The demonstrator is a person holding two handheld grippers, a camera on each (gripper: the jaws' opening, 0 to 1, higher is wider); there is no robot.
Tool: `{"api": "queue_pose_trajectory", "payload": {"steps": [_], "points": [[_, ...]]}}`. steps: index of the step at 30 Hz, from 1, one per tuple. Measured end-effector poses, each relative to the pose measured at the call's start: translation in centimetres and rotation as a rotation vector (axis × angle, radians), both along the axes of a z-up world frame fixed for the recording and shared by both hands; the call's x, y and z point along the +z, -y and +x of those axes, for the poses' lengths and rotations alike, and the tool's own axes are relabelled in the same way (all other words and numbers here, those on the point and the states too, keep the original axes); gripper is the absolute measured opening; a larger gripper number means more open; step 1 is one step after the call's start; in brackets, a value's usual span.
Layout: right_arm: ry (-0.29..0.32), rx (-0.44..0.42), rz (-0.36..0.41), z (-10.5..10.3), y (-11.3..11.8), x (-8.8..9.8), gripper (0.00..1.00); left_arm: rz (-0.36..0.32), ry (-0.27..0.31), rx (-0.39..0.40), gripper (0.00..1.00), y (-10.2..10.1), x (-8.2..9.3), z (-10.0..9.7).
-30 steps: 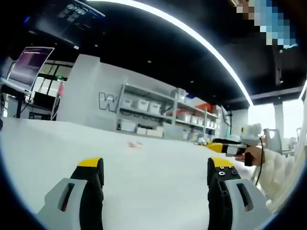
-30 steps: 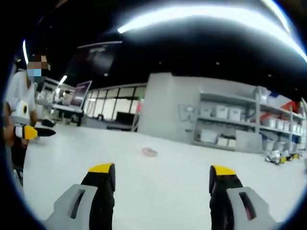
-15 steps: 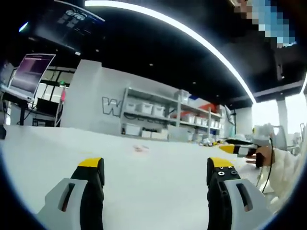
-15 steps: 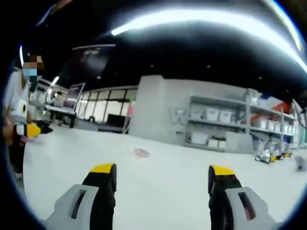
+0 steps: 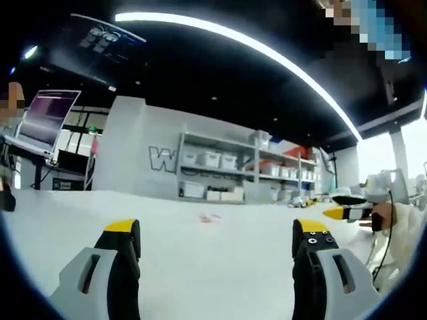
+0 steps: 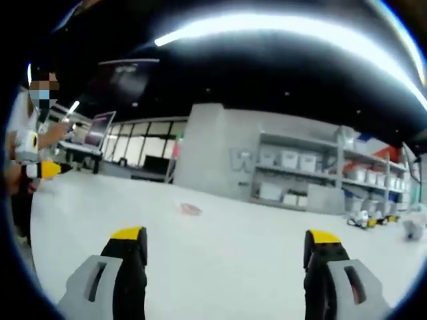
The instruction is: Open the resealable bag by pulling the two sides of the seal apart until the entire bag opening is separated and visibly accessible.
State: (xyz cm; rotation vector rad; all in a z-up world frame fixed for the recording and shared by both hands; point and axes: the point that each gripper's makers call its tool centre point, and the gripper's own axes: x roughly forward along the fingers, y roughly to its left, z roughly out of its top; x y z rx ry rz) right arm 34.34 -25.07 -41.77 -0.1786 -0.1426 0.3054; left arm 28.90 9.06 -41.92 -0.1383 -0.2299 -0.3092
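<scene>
Two spread, empty jaws frame the left gripper [image 5: 212, 237] view; the small pinkish resealable bag [image 5: 209, 217] lies flat on the white table [image 5: 60, 220], well ahead, near centre. Right gripper [image 6: 227, 247] view: jaws likewise apart, the bag [image 6: 191, 209] far ahead and left of centre; neither gripper looks clearly nearer, long axis too small to tell

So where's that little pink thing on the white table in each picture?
Left gripper view: the pink thing lies far off on the white table, near the middle, between the open jaws.
Right gripper view: it lies far off too, left of the middle, closer to the left jaw's side.
Shared landmark: the grey shelves with white bins stand behind it in both.
</scene>
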Motion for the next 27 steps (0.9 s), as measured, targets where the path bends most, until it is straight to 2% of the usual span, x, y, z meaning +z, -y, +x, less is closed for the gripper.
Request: {"api": "queue_pose_trajectory", "payload": {"steps": [3,10,12,17,19,20,22,27], "points": [[0.009,-0.006,0.015,-0.5,0.2,0.2,0.99,-0.003,0.004,0.01,0.94,-0.3,0.0,0.3],[-0.008,0.002,-0.021,-1.4,0.0,1.2,0.99,0.033,-0.02,0.014,0.92,-0.6,0.2,0.7],[-0.047,0.03,-0.053,-1.6,-0.3,1.0,0.99,0.053,-0.019,0.016,0.92,-0.6,0.3,0.7],[-0.087,0.025,-0.161,-1.5,-0.1,0.2,0.99,0.086,-0.047,0.004,0.91,-0.2,0.0,0.9],[-0.096,0.02,-0.179,-1.3,0.0,-0.2,0.99,0.142,-0.104,-0.01,0.9,0.2,-0.8,0.9],[-0.099,0.02,-0.178,-1.3,0.0,-0.3,0.99,0.172,-0.123,-0.016,0.88,0.4,-1.1,0.9],[-0.096,0.035,-0.151,-1.2,-0.2,-0.4,0.98,0.201,-0.118,-0.009,0.88,0.5,-0.8,0.8],[-0.136,0.07,-0.144,-0.8,-0.7,-1.4,0.98,0.217,-0.143,-0.016,0.9,0.6,-0.8,0.9]]}}
